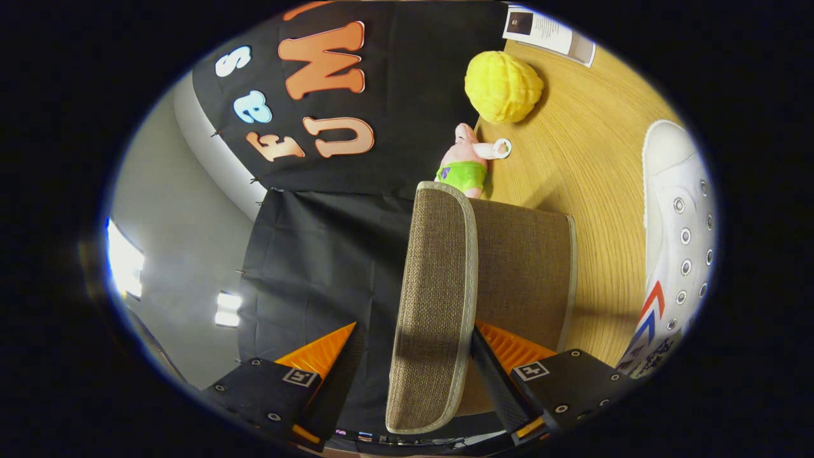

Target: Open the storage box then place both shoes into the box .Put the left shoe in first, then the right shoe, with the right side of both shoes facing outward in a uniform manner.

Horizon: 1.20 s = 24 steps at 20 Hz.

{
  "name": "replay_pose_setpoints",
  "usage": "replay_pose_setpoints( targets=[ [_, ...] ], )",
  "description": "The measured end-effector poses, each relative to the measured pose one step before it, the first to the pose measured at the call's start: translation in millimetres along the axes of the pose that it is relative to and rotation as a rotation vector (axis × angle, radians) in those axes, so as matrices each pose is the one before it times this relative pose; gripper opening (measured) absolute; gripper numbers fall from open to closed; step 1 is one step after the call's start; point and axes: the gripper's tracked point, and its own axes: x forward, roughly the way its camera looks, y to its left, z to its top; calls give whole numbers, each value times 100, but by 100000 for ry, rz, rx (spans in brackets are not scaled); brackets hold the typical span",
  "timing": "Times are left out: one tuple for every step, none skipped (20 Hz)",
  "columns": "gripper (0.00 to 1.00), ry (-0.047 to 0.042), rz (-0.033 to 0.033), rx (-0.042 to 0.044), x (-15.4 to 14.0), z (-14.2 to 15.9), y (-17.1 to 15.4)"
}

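Two fingers of the gripper [413, 362] stand apart, with the lid [439, 299] of the woven storage box [521, 267] between them. One finger touches the lid; the other stays clear, so nothing is squeezed. Past the box sit a pink plush toy [467, 162] and a yellow plush ball [502, 86] on the wooden table [591, 172]. Beside the box lies a white shoe [677, 242].

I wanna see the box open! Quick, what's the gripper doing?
Gripper: fingers spread wide either side of the brown woven fabric storage box lid; only one finger seems to touch it, so not gripping.
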Motion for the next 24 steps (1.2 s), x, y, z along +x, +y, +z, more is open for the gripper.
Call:
replay_pose_setpoints(
  targets=[
    [94,-1758,1311,-242,-377,254,648],
    [92,-2091,1530,90,-421,445,793],
    [84,-2161,1238,-95,-109,297,707],
    [80,-1804,55,-910,22,410,535],
    [72,-1065,94,-1134,-141,67,602],
    [68,-345,447,-930,7,46,717],
    [57,-1421,-1776,-1401,195,109,354],
    [46,-1517,-2864,-1964,335,168,-43],
    [26,-1343,-1675,-1701,266,212,644],
    [15,-1152,-2693,-1592,294,236,310],
    [6,-1801,-1230,-3005,428,210,608],
    [5,-1533,-2125,-1939,252,127,839],
    [5,-755,-2930,-1087,340,-105,528],
    [5,-888,-3449,-1147,478,22,478],
    [4,-1161,-2750,-1794,279,36,701],
    [4,-1180,-2288,-1604,294,-108,1072],
    [4,-952,-1081,-1221,245,-240,1171],
    [4,-725,43,-1453,343,-233,1366],
    [4,-410,-780,-2391,323,-463,1267],
    [5,-72,-1986,-3371,521,-388,983],
    [5,88,-1803,-3591,465,-517,846],
    [5,51,-1067,-2355,543,-424,1175],
    [5,-147,-104,-1466,383,-514,1317],
    [5,-292,53,-1112,477,-361,1281]
  ],
)
